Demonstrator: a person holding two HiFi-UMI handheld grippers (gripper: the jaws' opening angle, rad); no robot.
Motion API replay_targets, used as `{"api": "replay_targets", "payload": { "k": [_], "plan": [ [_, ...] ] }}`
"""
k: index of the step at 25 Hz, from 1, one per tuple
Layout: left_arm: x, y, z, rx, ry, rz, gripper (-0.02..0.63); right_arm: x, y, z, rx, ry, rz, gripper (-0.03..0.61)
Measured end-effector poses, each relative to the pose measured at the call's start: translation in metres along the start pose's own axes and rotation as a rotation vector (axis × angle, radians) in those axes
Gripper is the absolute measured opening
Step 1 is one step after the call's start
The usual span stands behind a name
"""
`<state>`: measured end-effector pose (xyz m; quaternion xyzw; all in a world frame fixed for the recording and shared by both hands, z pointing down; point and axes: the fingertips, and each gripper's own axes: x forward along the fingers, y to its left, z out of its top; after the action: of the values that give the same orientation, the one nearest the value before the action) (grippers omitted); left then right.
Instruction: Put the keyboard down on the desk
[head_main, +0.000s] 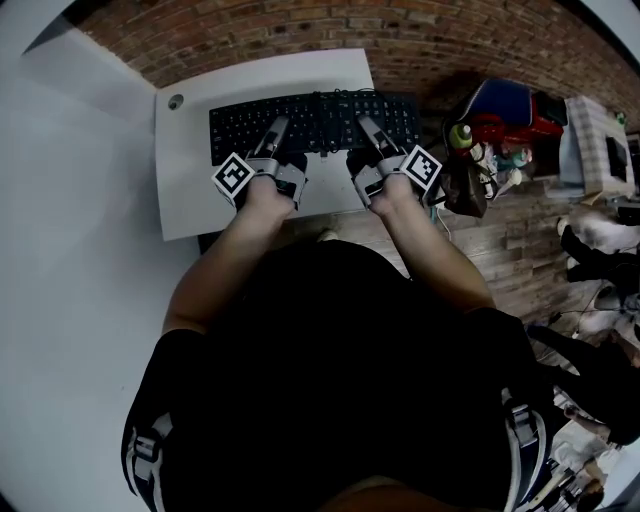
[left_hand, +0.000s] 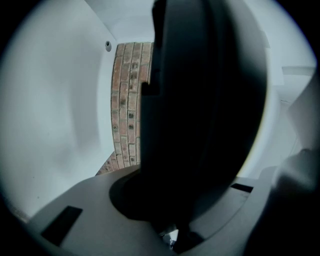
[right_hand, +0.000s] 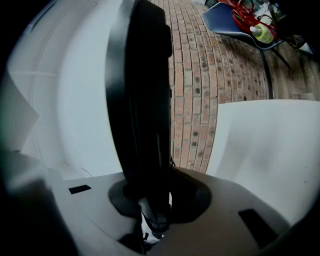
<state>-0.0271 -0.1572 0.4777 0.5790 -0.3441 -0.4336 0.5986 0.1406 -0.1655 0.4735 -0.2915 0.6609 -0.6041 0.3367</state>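
Note:
A black keyboard (head_main: 318, 118) lies flat over the far part of the white desk (head_main: 185, 195), and its right end reaches past the desk's right edge. My left gripper (head_main: 277, 126) is shut on its near edge left of the middle. My right gripper (head_main: 366, 124) is shut on the near edge right of the middle. In the left gripper view the keyboard (left_hand: 200, 100) is a dark slab seen edge-on between the jaws. The right gripper view shows the keyboard (right_hand: 142, 100) the same way. Whether it touches the desk I cannot tell.
A brick floor (head_main: 420, 40) runs behind and to the right of the desk. A chair with a red bag and a green bottle (head_main: 495, 125) stands close to the right. The desk has a round cable hole (head_main: 176, 101) at its back left. A white wall (head_main: 60, 250) is on the left.

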Motion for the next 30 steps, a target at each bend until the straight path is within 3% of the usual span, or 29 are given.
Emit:
{"api": "replay_targets", "payload": {
  "k": [19,30],
  "plan": [
    [-0.001,0.009,0.002,-0.028,0.001,-0.01,0.081,0.0,-0.003,0.0,-0.03,0.017,-0.003,0.092],
    [-0.001,0.021,0.006,0.005,-0.004,-0.006,0.081,0.002,-0.008,0.001,-0.029,0.023,0.001,0.092]
  ]
}}
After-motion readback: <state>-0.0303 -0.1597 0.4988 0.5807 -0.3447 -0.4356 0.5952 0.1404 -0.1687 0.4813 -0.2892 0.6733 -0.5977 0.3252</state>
